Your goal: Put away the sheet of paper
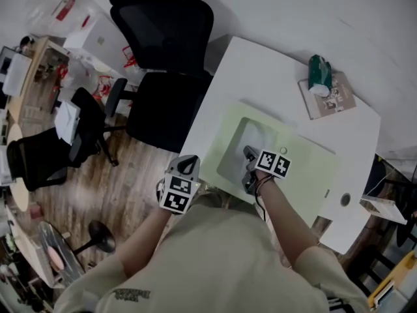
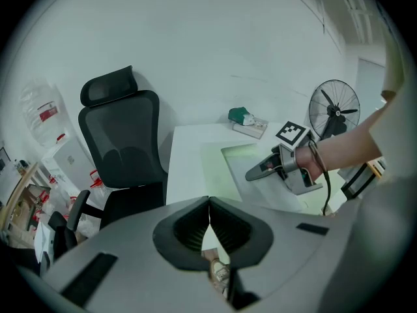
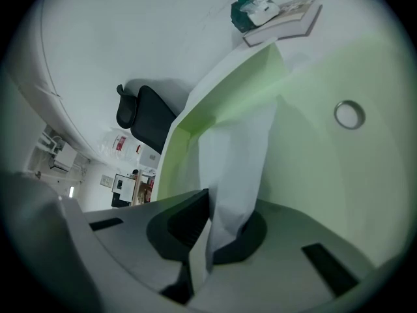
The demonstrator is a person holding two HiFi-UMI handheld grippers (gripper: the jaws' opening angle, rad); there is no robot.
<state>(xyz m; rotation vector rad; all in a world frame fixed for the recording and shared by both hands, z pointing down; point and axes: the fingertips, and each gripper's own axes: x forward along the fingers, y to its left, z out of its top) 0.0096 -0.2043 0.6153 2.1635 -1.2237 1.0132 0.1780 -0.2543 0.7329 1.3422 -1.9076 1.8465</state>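
Observation:
A white sheet of paper [image 1: 258, 135] lies on a light green mat [image 1: 306, 175] on the white table [image 1: 260, 70]. My right gripper [image 1: 248, 153] is over the sheet's near part and is shut on it. In the right gripper view the paper [image 3: 238, 152] runs up from between the jaws, its near edge lifted and curled off the mat [image 3: 313, 90], with the gripper [image 3: 208, 222] pinching it. My left gripper [image 1: 187, 169] hangs off the table's near left edge. Its jaws are shut with nothing between them [image 2: 209, 204]. From that side the right gripper [image 2: 253, 173] shows over the mat [image 2: 215, 168].
A book [image 1: 329, 96] with a dark green object [image 1: 319, 70] on it lies at the table's far right corner. A round cable hole [image 1: 345, 201] is in the tabletop right of the mat. A black office chair [image 1: 163, 44] stands left of the table.

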